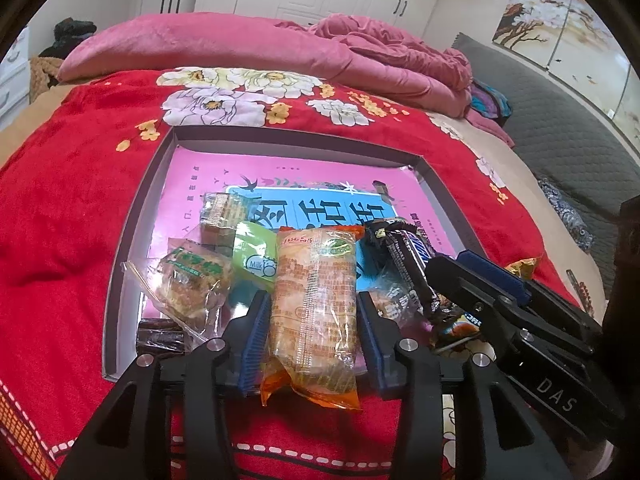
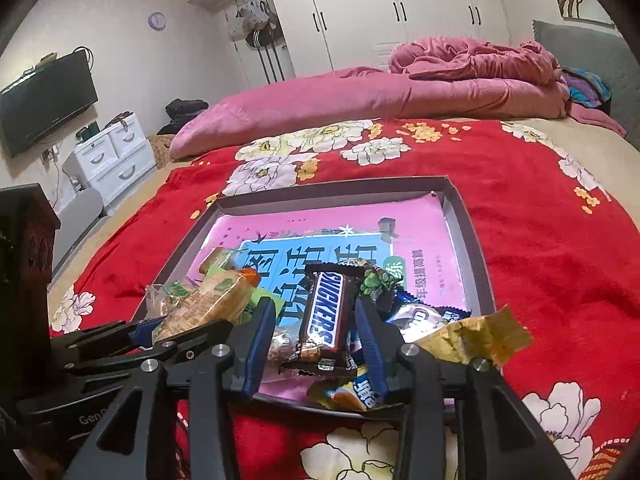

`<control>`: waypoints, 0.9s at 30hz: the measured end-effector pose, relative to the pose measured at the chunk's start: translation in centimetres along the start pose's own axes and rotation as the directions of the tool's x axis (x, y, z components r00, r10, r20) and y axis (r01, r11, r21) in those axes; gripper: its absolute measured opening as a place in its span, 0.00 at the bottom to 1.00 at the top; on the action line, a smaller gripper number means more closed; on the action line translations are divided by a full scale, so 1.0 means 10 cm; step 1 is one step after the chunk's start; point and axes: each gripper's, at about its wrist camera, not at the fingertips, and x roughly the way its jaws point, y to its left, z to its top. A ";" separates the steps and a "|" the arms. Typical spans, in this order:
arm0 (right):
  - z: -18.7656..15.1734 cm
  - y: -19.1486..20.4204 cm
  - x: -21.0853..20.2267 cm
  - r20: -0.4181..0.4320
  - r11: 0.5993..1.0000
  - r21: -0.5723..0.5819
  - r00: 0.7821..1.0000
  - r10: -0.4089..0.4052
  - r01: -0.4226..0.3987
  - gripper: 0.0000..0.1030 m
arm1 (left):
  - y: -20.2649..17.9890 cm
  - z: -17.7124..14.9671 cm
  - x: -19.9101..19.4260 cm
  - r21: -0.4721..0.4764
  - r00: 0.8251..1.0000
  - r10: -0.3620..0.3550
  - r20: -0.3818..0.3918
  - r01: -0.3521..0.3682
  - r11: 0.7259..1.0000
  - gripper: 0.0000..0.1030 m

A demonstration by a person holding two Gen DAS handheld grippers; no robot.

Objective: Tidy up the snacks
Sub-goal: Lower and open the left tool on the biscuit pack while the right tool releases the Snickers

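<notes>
Snacks are lying in the shallow box on the red bedspread. The left gripper is pinching an orange cracker pack over the box's near edge. The right gripper is clamping a Snickers bar there.

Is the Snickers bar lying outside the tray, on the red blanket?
No. The Snickers bar sits between the right gripper's fingers, above the other snacks inside the tray.

Home bedroom: bed, wardrobe, television.
</notes>
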 end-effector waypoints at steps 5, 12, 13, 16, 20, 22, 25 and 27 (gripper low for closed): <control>0.01 -0.04 -0.01 0.001 1.000 0.007 1.000 -0.015 0.015 0.41 | -0.01 0.00 0.01 0.002 1.000 0.000 -0.001 0.000 1.000 0.48; 0.02 -0.08 -0.04 0.012 0.999 0.024 1.000 -0.023 0.023 0.44 | 0.00 0.00 -0.01 -0.002 1.000 -0.007 0.006 0.007 1.000 0.54; 0.02 -0.08 -0.05 0.017 0.999 0.023 1.000 -0.024 0.024 0.45 | 0.00 0.00 -0.02 -0.002 1.000 -0.008 0.008 0.008 1.000 0.54; 0.03 -0.08 -0.08 0.030 0.999 0.021 0.999 -0.029 0.028 0.50 | -0.01 0.01 -0.04 0.002 1.000 -0.004 0.019 0.004 1.000 0.57; 0.04 -0.09 -0.10 0.042 0.999 0.023 0.998 -0.037 0.036 0.52 | -0.01 0.02 -0.07 0.005 1.000 0.001 0.025 -0.001 1.000 0.62; 0.04 -0.10 -0.10 0.042 0.999 0.026 0.998 -0.041 0.039 0.53 | 0.00 0.02 -0.08 0.008 1.000 0.001 0.030 -0.001 1.000 0.63; 0.05 -0.11 -0.12 0.051 0.998 0.030 0.998 -0.048 0.046 0.55 | -0.01 0.02 -0.09 0.009 0.999 0.004 0.034 -0.004 1.000 0.66; 0.05 -0.11 -0.14 0.058 0.998 0.033 0.997 -0.051 0.049 0.56 | -0.01 0.03 -0.10 0.009 0.999 0.006 0.036 -0.007 1.000 0.67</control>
